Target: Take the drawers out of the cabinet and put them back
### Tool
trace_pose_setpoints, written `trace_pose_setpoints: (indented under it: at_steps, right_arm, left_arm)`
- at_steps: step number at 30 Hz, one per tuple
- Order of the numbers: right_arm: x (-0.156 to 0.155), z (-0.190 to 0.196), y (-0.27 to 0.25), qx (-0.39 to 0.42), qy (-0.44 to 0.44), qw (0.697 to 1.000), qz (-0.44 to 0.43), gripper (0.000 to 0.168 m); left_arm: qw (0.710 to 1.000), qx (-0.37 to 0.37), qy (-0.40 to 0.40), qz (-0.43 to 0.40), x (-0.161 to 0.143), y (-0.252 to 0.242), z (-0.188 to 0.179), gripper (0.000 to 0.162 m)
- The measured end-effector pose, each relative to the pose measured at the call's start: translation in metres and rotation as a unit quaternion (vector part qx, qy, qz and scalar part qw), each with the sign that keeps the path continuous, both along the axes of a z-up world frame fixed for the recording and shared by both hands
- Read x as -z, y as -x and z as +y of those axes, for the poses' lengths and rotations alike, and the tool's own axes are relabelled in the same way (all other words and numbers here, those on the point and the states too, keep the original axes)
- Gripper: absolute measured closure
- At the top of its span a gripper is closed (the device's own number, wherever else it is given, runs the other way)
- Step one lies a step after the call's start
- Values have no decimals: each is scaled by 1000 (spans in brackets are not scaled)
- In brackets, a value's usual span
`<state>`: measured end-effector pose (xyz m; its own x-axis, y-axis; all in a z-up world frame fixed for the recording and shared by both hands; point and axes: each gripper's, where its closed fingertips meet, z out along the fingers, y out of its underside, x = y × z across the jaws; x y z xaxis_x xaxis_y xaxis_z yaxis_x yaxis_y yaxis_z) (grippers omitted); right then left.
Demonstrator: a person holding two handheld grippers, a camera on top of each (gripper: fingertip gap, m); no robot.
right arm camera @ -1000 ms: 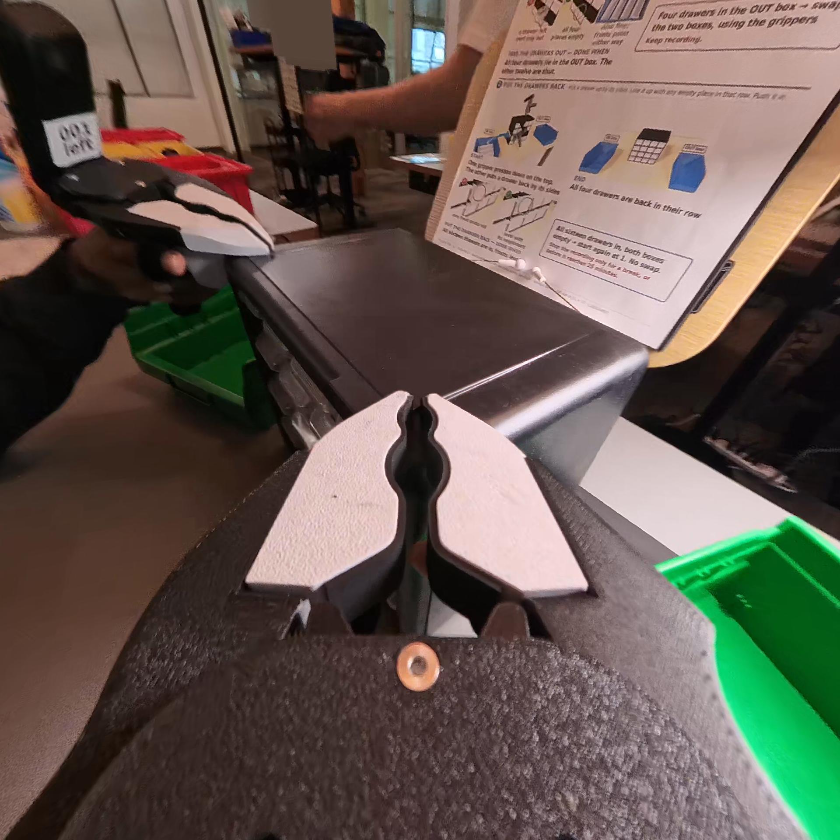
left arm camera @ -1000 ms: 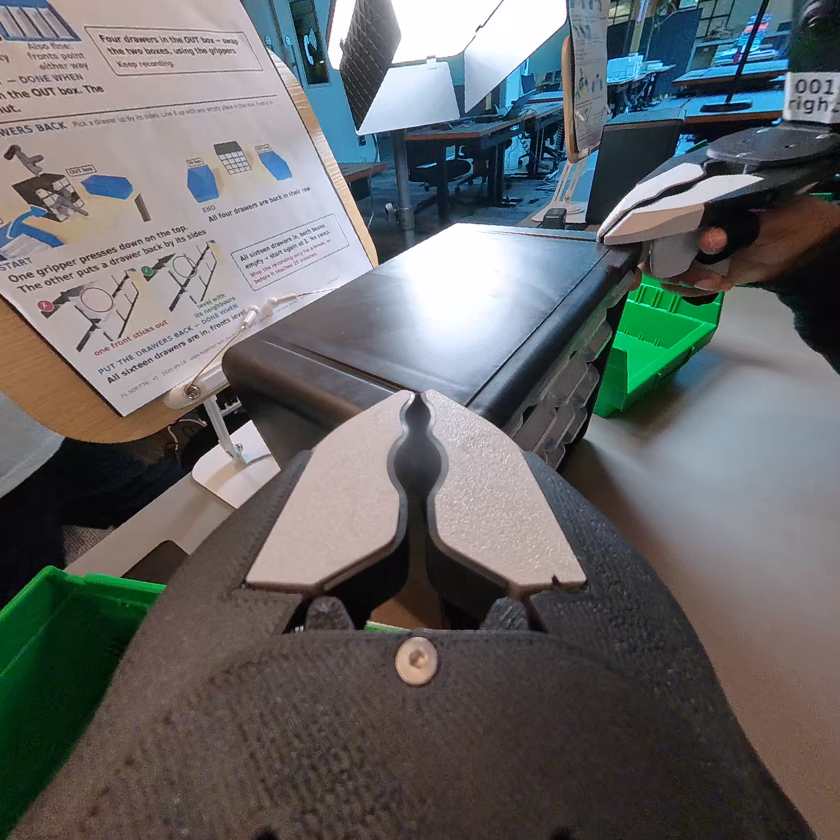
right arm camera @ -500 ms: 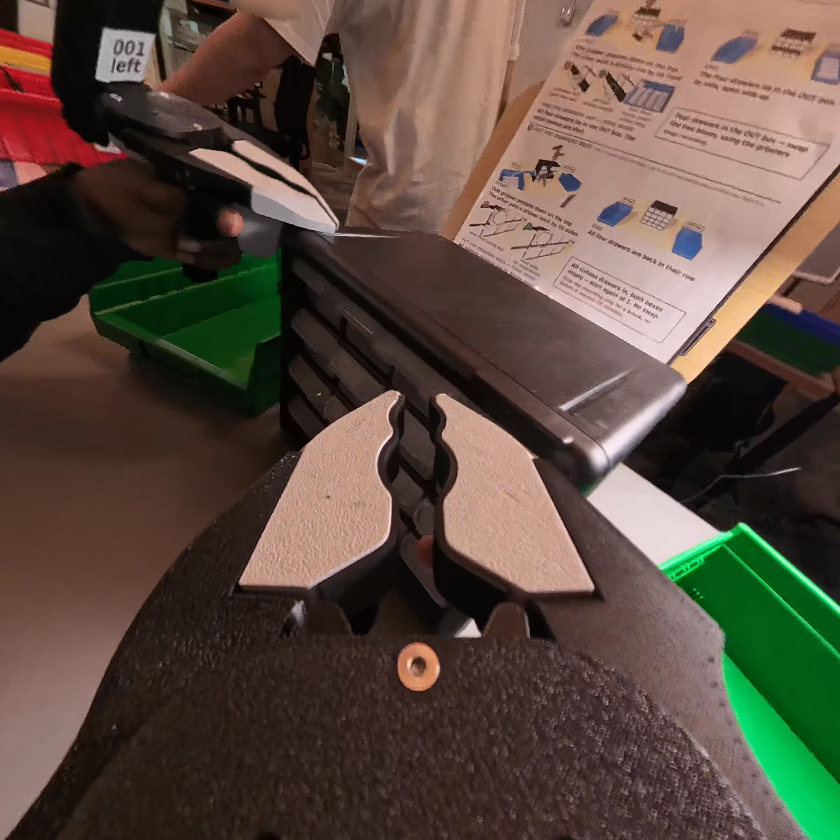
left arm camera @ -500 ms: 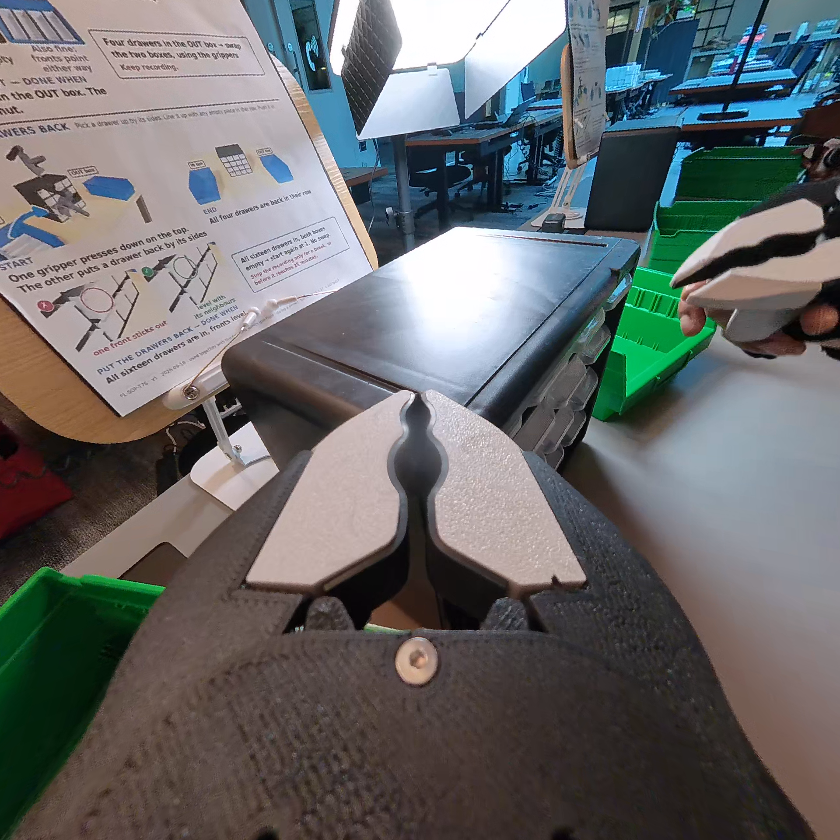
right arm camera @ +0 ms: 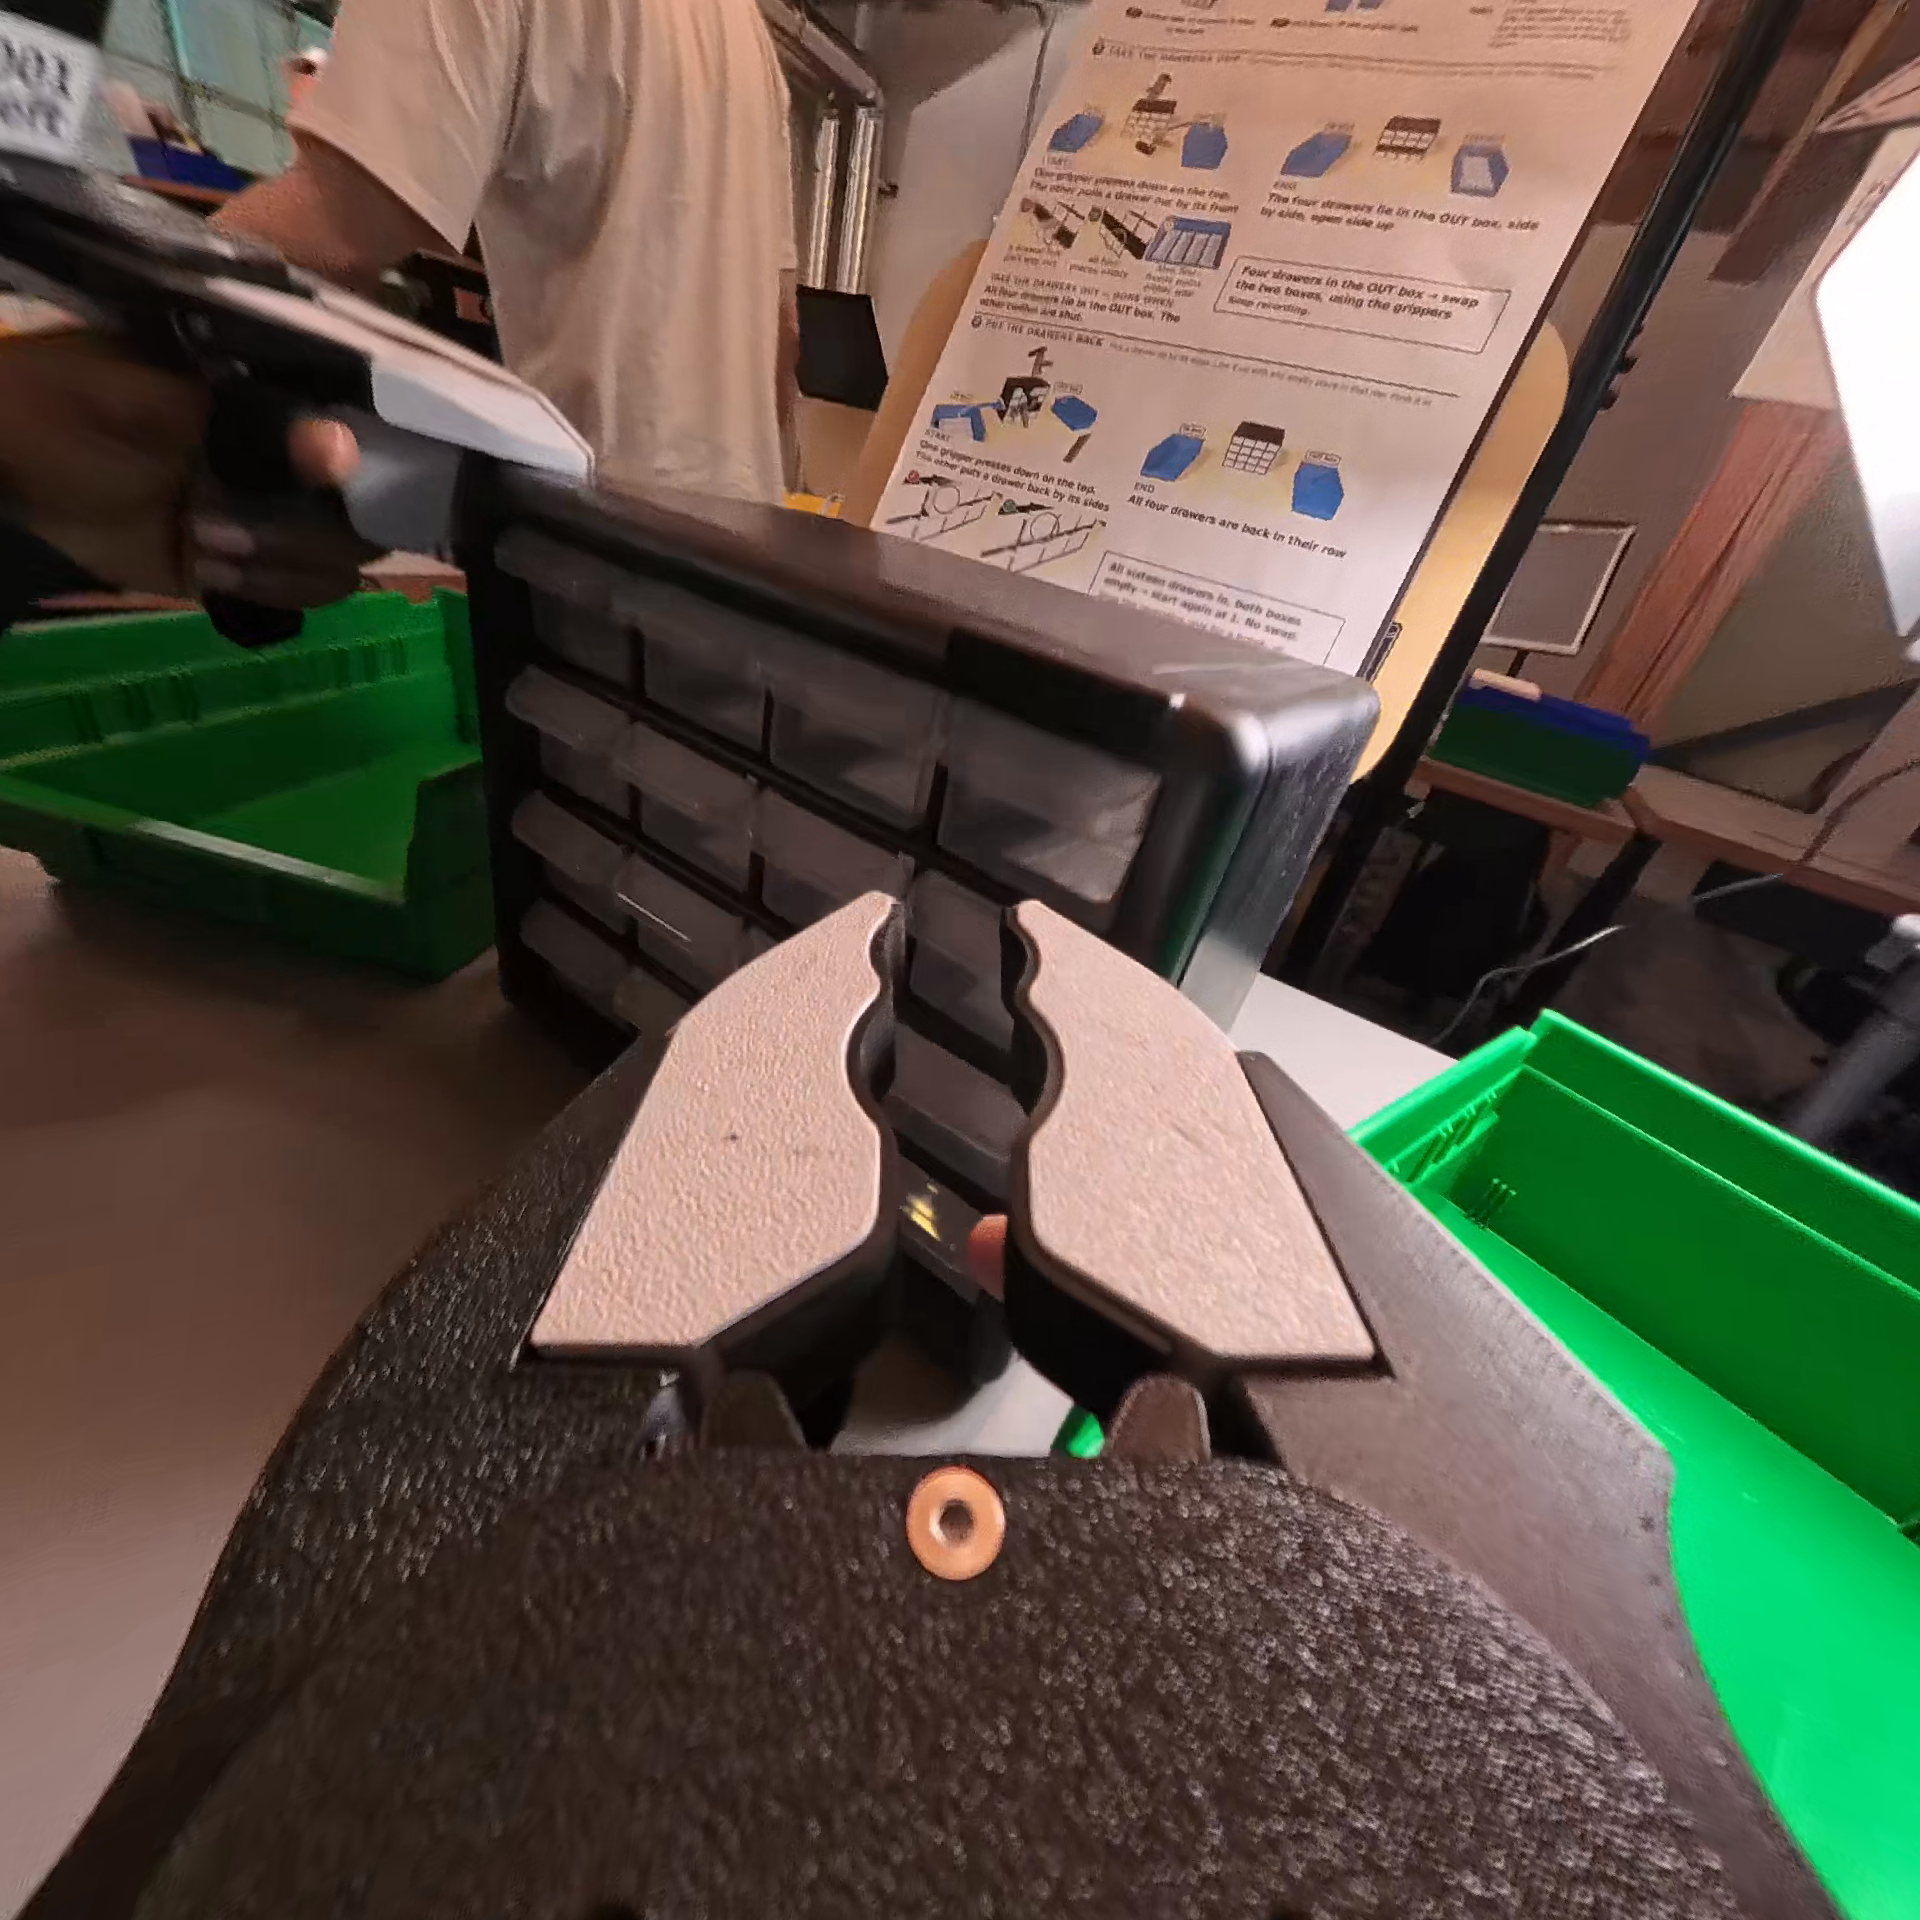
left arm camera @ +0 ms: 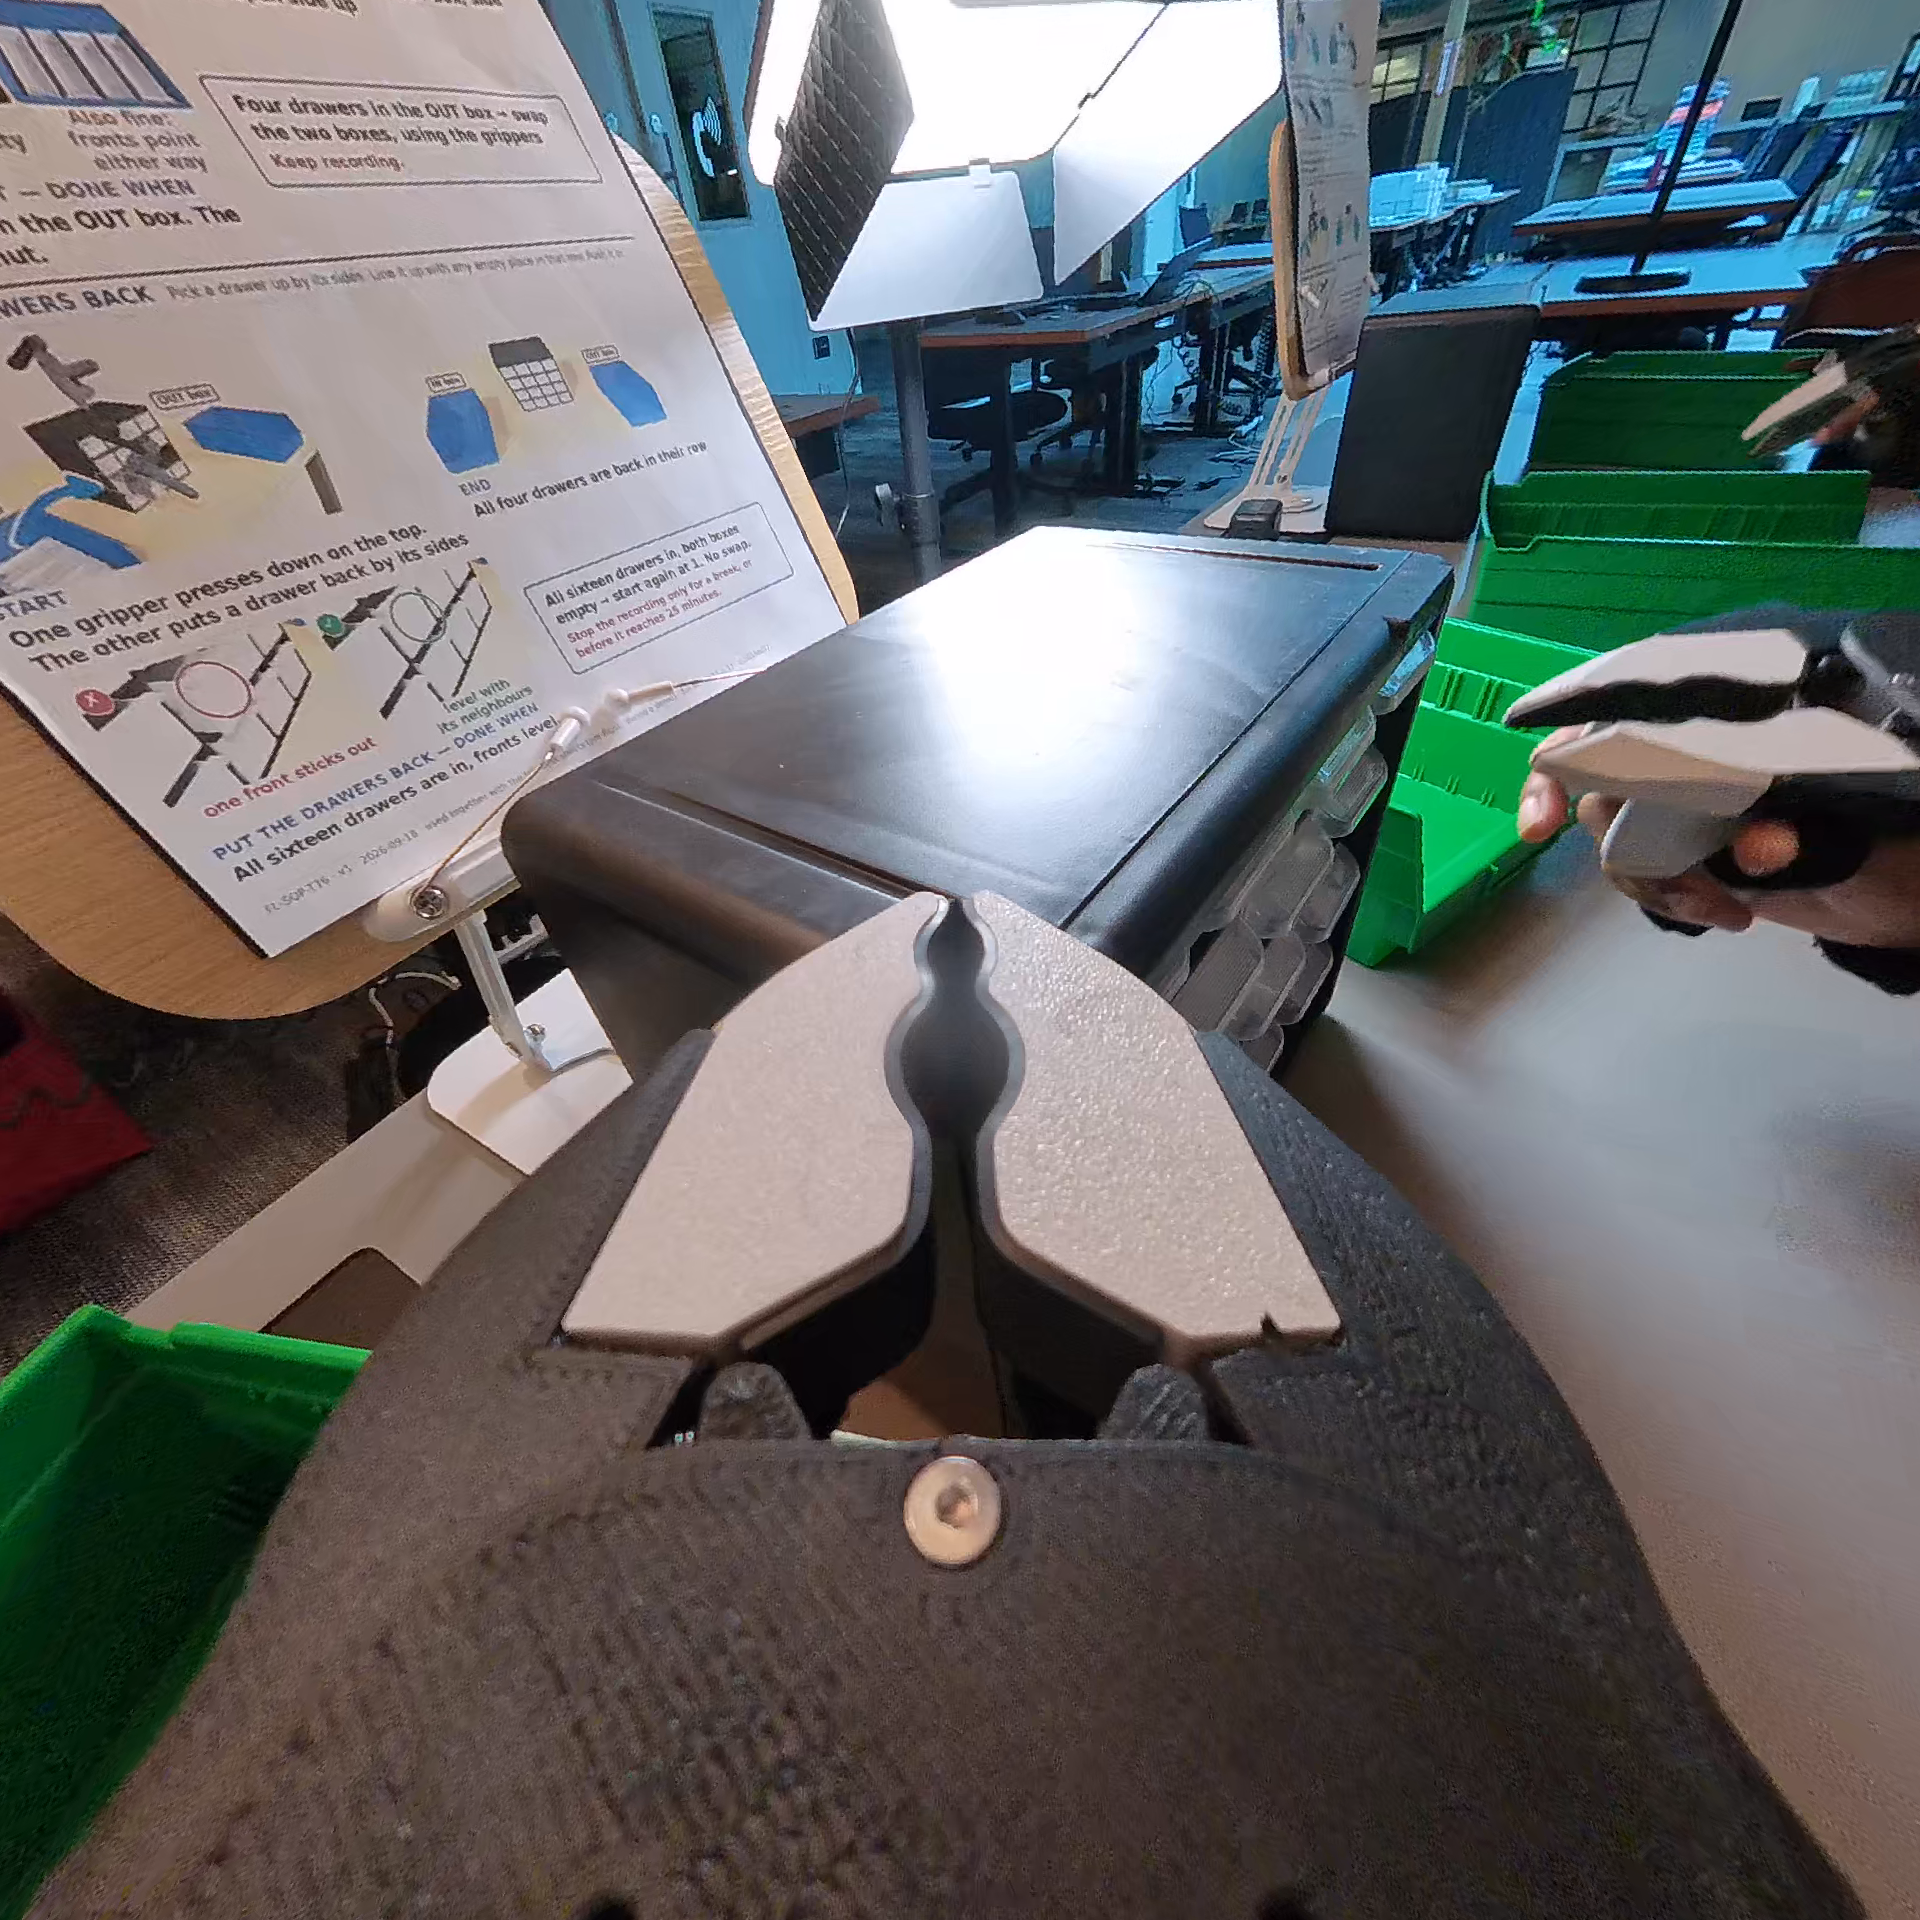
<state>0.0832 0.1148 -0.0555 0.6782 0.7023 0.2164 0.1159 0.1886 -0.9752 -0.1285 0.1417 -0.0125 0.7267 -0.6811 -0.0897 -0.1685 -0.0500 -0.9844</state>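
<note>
Since a second ago the right gripper has come off the cabinet top and swung round to face the drawer fronts, and its fingers, then together, now stand a little apart with nothing between them. The left gripper has kept its place at the cabinet's top left edge, fingers together and empty.

There is writing in view: a printed instruction sheet with diagrams leans on a wooden board behind the cabinet at 11 o'clock in the left wrist view, and a small white tag sits on the left gripper's body; what they say is left unquoted. No brand mark can be made out on the cabinet.

The black cabinet stands upright on the grey worktop, its long axis running left to right across the right wrist view, its front turned toward that gripper. The drawers sit in a grid of four by four, translucent fronts roughly flush; blur hides finer detail. From the right gripper's fingers the lower right drawers lie straight ahead at 12 o'clock, near but apart. In that view the left gripper rests its tip on the top corner at 10 o'clock.

A green bin lies just left of the cabinet, another green bin at 3 o'clock. A person in a light shirt stands behind.
</note>
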Motion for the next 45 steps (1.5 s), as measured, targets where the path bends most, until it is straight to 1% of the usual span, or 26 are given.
trace_pose_setpoints:
  at_steps: [2,6,11,19,26,30,37,39,41,45]
  right_arm:
    - [13,2,2,10,-22,1000,-9,148]
    - [35,2,18,13,-66,996,-59,144]
    - [43,-7,43,2,-100,990,-97,143]
    - [63,-15,63,-14,-102,986,-134,145]
    - [75,-20,73,-25,-104,982,-154,147]
    - [73,-25,82,-34,-104,983,-149,148]
    - [55,-37,114,-47,-134,978,-155,149]
    - [51,-38,125,-43,-145,974,-170,151]
    - [51,-36,138,-39,-150,966,-206,151]
    - [42,-34,173,-25,-200,945,-256,151]
  left_arm:
    - [1000,-1,-1,3,0,0,0,162]
    - [1000,4,-3,9,0,-2,-1,162]
    - [1000,3,-5,17,0,-2,-1,162]
    - [1000,2,-5,22,0,-3,-1,162]
    - [1000,4,-4,21,0,-3,-2,162]
    - [1000,4,-3,23,0,-3,-2,162]
    - [999,-3,-8,38,0,-2,-2,162]
    - [999,-7,-11,42,0,-2,-2,162]
    - [999,-7,-12,43,0,-2,-2,162]
    - [999,-7,-14,46,0,-1,-2,162]
